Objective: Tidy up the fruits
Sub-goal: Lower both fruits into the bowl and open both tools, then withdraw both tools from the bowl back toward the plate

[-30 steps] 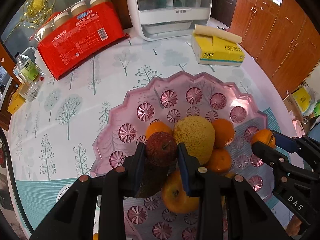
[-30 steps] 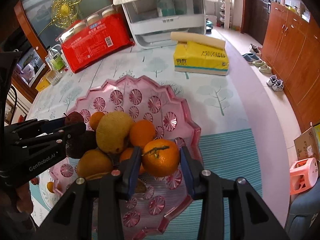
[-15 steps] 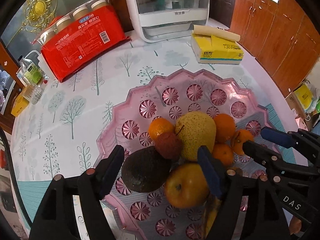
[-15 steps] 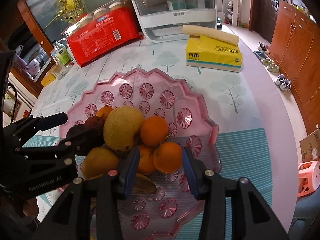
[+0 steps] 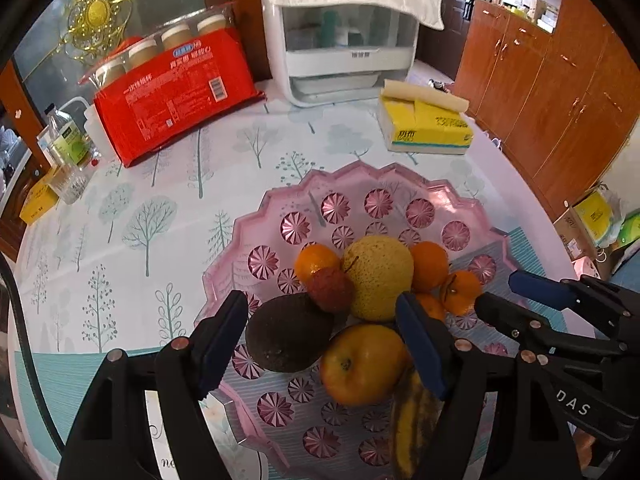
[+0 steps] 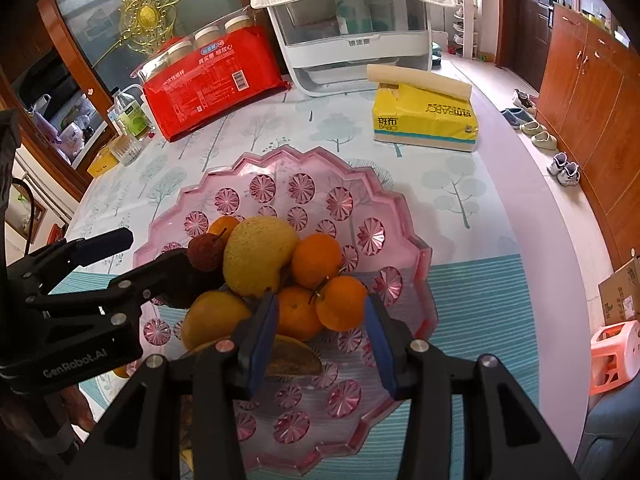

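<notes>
On the tree-patterned surface (image 5: 168,208) a pink scalloped tray (image 5: 360,184) carries the fruit in one heap toward its near side: a big yellow pear (image 5: 378,276) in the middle, a small reddish lychee (image 5: 330,290) against its left flank, a dark avocado (image 5: 288,338) and a yellow-orange apple (image 5: 362,364) in front, and several oranges (image 6: 316,260) to the right. The left claw (image 5: 324,344) hangs spread wide above the avocado and apple, its pads touching neither. The right claw (image 6: 320,324) stands parted over the rightmost orange (image 6: 340,308), gripping nothing. Farther back lie a red pack of cups (image 5: 176,96) and a yellow tissue pack (image 5: 428,128)
</notes>
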